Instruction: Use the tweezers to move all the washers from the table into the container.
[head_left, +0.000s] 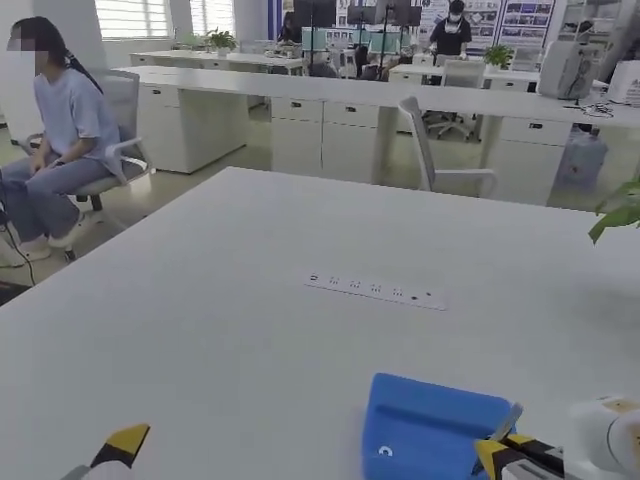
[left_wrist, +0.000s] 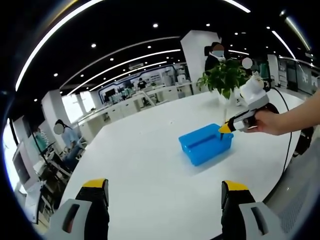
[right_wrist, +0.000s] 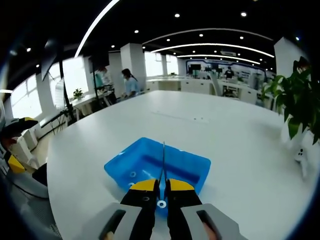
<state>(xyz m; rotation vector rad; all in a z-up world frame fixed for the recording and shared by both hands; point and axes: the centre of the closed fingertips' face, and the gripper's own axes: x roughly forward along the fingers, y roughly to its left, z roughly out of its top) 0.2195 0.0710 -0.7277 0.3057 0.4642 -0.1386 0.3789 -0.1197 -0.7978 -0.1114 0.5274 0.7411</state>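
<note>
The right gripper (right_wrist: 161, 187) pinches the tweezers (right_wrist: 163, 159), long axis straight ahead, tips over the blue container (right_wrist: 199, 171); the left gripper (left_wrist: 162, 192) stands spread.

White power strip (head_left: 375, 291), seated person (head_left: 65, 130) on office chair (head_left: 122, 100), potted plant (left_wrist: 225, 77)

There is one table (head_left: 250, 300) with one blue container (right_wrist: 185, 167) on it. One pair of tweezers (right_wrist: 163, 160) reaches over the container. There are two grippers: the right gripper (right_wrist: 161, 187) and the left gripper (left_wrist: 165, 200). Two washers (right_wrist: 132, 174) can be counted, one inside the container and a second washer (right_wrist: 161, 204) at its near edge. One power strip (head_left: 375, 290) lies beyond the container, and one potted plant (right_wrist: 295, 100) stands beside it.
</note>
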